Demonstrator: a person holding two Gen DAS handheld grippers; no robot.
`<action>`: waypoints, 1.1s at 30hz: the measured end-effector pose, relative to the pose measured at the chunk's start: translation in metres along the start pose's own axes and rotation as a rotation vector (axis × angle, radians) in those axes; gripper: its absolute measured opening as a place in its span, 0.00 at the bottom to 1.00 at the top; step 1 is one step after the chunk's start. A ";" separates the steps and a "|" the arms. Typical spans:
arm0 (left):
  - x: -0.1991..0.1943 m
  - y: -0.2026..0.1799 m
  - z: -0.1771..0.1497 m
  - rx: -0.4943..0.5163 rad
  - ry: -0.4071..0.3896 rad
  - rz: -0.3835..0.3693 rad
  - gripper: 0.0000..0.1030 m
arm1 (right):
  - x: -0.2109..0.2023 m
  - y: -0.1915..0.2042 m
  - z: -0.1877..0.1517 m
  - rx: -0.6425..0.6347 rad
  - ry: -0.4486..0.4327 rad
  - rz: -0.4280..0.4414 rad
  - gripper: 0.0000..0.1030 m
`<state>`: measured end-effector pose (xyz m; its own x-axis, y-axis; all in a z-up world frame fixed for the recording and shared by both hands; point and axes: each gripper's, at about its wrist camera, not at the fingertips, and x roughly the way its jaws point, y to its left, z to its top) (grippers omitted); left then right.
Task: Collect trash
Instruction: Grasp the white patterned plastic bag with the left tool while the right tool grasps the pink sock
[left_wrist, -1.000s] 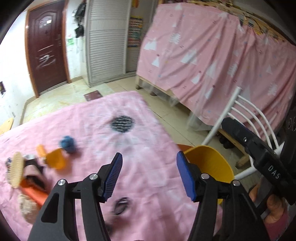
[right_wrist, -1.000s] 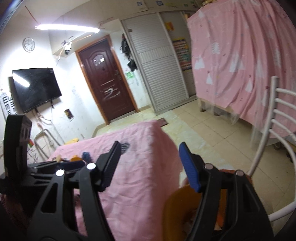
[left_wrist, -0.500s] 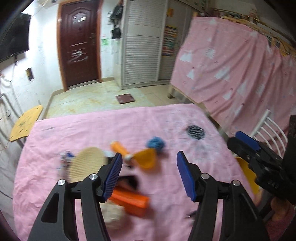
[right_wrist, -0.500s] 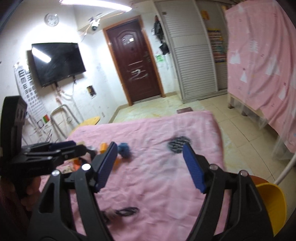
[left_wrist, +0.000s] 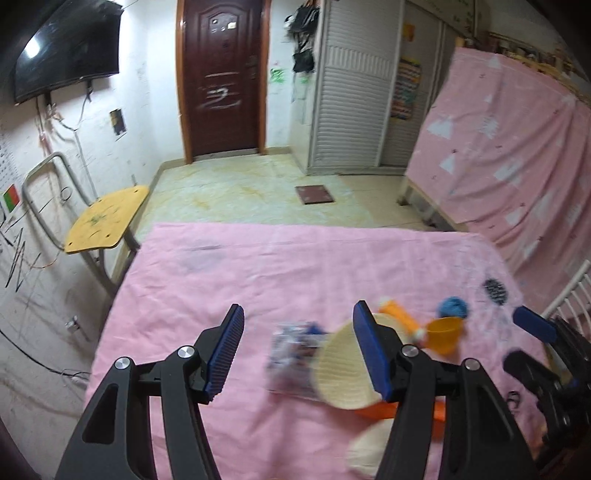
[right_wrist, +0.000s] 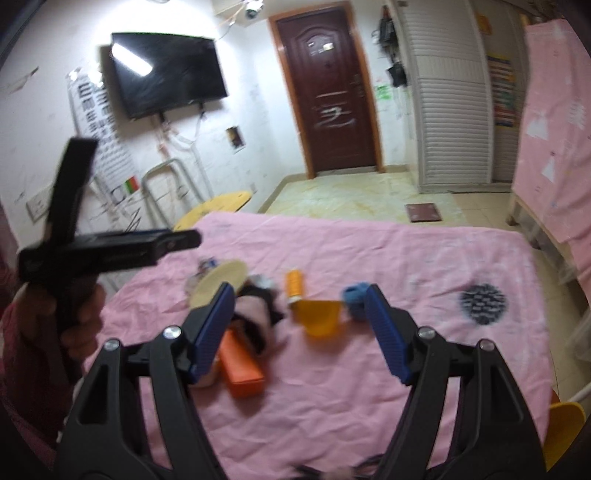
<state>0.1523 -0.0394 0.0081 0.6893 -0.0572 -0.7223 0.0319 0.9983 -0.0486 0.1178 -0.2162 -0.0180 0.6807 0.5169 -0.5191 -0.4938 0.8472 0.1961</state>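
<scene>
Looking down both wrist cams, I see a table w/ a pink cloth (left_wrist: 229, 280) and a loose cluster of trash on it.

My left gripper (left_wrist: 297, 349) hangs above the cloth, blue-padded fingers spread wide, nothing between them. Just right of its centre: a round woven cream disc (left_wrist: 338, 373), partly behind the right finger, overlapping a blurred clear wrapper (left_wrist: 291, 354). Right of that, an orange bottle (left_wrist: 400, 315) lying on its side, a yellow-orange cup (left_wrist: 443, 332) and a blue ball of yarn (left_wrist: 453, 307).

My right gripper (right_wrist: 301, 328) is also spread wide and empty, above the same cluster. Between its fingers from that cam: the cup (right_wrist: 320, 317), tipped on its side; bottle (right_wrist: 294, 285) just behind it; yarn (right_wrist: 354, 297) touching the right finger's edge in view. An orange box (right_wrist: 242, 365) lies near the left finger, next to a pink-and-black bundle (right_wrist: 255, 314), too blurred to ID. A dark stain (right_wrist: 482, 301) marks the cloth, well apart to the right.
</scene>
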 end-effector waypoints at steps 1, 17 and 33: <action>0.004 0.006 -0.001 -0.003 0.008 0.015 0.53 | 0.004 0.005 -0.002 -0.013 0.015 0.005 0.68; 0.049 0.024 -0.020 -0.007 0.098 -0.077 0.53 | 0.051 0.031 -0.010 -0.072 0.143 -0.040 0.58; 0.054 0.025 -0.022 -0.043 0.095 -0.263 0.14 | 0.066 0.048 -0.013 -0.118 0.222 0.030 0.33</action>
<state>0.1745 -0.0175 -0.0474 0.5906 -0.3168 -0.7422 0.1686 0.9478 -0.2705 0.1323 -0.1434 -0.0540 0.5358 0.4912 -0.6867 -0.5807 0.8049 0.1227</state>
